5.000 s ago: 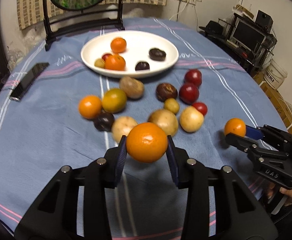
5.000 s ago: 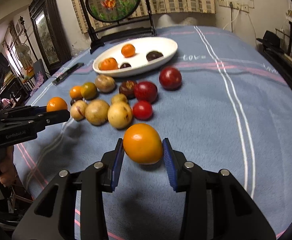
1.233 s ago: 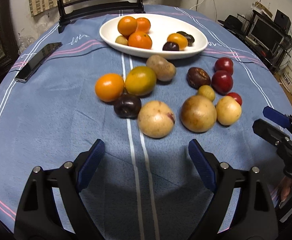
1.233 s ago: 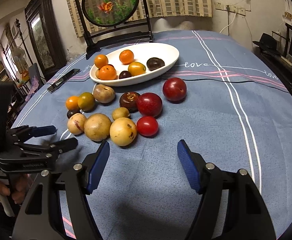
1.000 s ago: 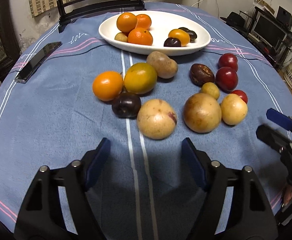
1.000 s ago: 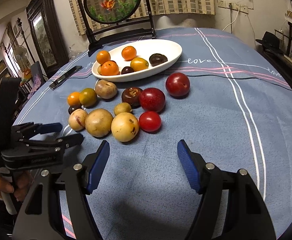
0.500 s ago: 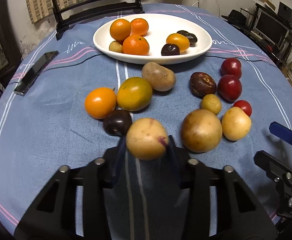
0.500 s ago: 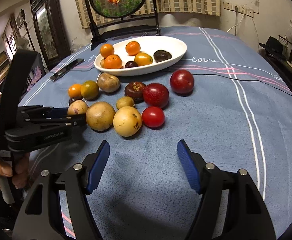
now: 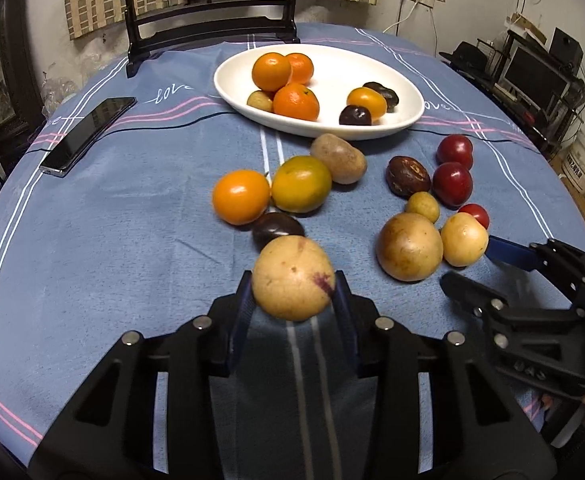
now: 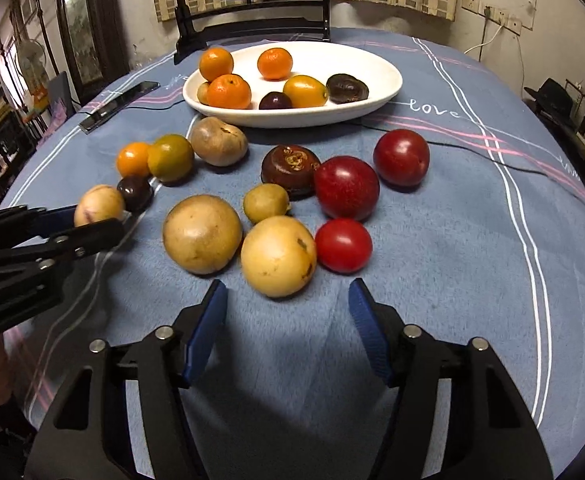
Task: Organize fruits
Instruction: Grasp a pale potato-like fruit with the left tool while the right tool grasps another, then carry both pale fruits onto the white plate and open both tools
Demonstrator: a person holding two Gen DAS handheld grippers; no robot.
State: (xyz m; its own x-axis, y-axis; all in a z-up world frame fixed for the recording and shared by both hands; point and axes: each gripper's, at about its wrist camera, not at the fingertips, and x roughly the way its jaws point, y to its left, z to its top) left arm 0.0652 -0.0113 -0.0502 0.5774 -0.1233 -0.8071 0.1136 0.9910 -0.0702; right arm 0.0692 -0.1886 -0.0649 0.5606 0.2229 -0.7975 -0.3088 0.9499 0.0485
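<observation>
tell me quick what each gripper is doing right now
Left gripper: shut on the pale yellow fruit.
Right gripper: open, jaws closing, nothing between them yet; the yellow fruit lies just ahead.

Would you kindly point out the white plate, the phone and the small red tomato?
white plate [image 9: 406,114], left wrist view, bare near rim.
phone [image 9: 88,134], left wrist view, screen middle.
small red tomato [image 10: 343,245], right wrist view, its middle.

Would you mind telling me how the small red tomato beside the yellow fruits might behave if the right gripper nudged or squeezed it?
The tomato looks round and glossy, so it would probably roll on the cloth and might slip between the pads. Its thin-looking skin suggests a hard squeeze could bruise it. The right gripper, jaws closing, holds nothing yet.
</observation>
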